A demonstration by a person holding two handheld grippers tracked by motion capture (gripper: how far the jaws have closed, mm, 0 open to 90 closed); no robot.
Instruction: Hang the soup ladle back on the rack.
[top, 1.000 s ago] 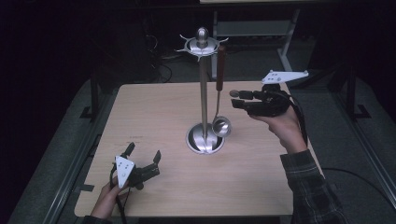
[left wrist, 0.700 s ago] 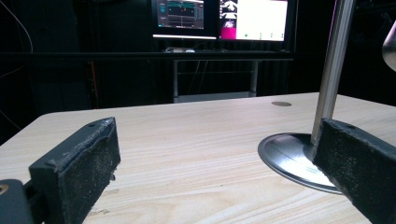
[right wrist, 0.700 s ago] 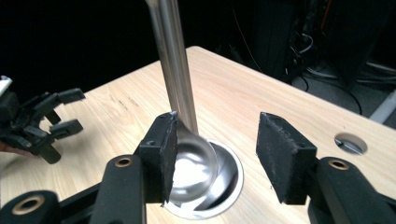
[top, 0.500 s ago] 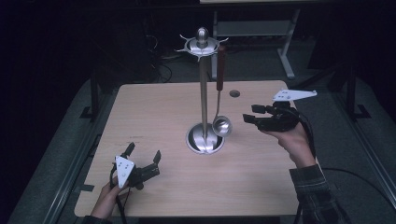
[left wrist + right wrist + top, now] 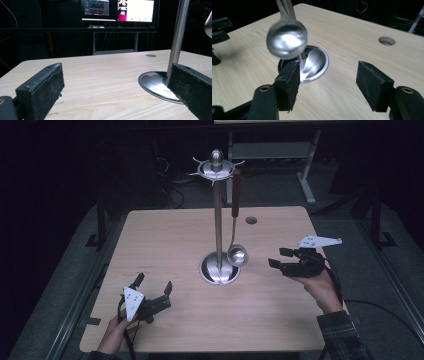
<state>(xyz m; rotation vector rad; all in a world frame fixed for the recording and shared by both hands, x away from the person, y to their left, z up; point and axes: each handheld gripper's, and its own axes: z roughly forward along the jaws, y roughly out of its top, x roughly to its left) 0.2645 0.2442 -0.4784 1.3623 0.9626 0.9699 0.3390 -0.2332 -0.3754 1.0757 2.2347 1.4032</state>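
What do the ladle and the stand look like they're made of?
Ladle: bowl looks like polished metal, with bright mirror glare; its handle grip is dark reddish, perhaps wood or plastic. Stand: shiny steel-like pole and base, reflecting light.

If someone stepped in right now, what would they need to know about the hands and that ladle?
Left gripper: open, holds nothing, low over the near left of the table.
Right gripper: open, holds nothing, right of the stand, jaws facing the ladle's bowl.
Ladle: hangs from the stand's top by its dark handle, bowl just above the base.
Done: ladle is on the stand.
Left: nothing evident; perhaps check that it hangs securely.
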